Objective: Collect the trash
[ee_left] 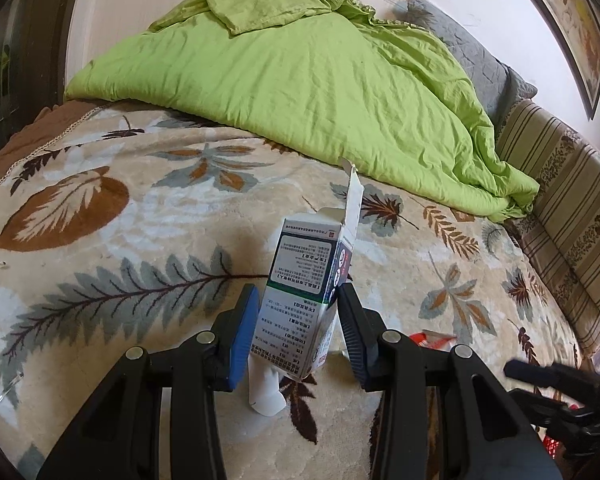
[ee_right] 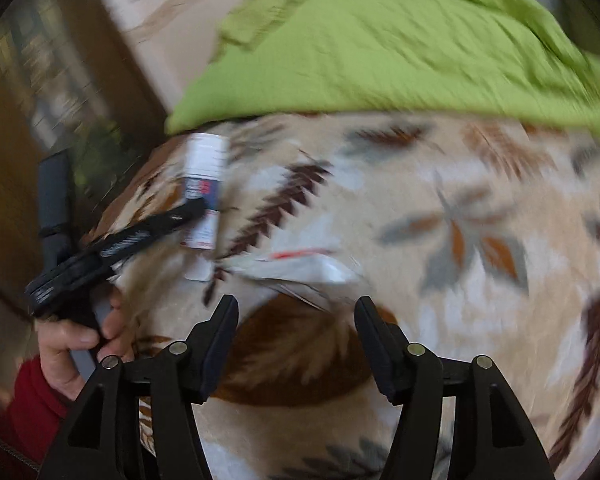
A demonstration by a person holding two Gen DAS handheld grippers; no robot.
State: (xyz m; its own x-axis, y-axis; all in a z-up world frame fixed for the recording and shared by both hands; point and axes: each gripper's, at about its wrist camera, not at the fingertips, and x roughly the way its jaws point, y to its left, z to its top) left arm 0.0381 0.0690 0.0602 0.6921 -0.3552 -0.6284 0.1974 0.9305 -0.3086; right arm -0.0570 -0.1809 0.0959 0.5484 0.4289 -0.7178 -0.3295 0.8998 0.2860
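Cardboard, white with green bands and small printed text: an opened medicine box (ee_left: 306, 300) stands tilted between the fingers of the left gripper (ee_left: 298, 334) in the left wrist view, its top flap raised. The blue pad (ee_left: 242, 340) on the left presses one face and the black pad (ee_left: 352, 332) on the right meets the other, so the gripper is clenched on the box, lifted just above the cream fleece blanket with brown and grey leaf print (ee_left: 100, 248). A white rolled scrap (ee_left: 266, 394) lies on the blanket under the box. A red-and-white wrapper (ee_left: 430, 338) lies near, to the right. A crumpled lime-green duvet (ee_left: 300, 80) fills the far side.

From the right wrist view, blurred, the right gripper (ee_right: 296, 346) hangs spread wide with nothing between its fingers, above a crinkled white wrapper with red print (ee_right: 300, 264). Far left, a hand (ee_right: 74, 354) in a red sleeve (ee_right: 24, 404) holds the left gripper with the box.
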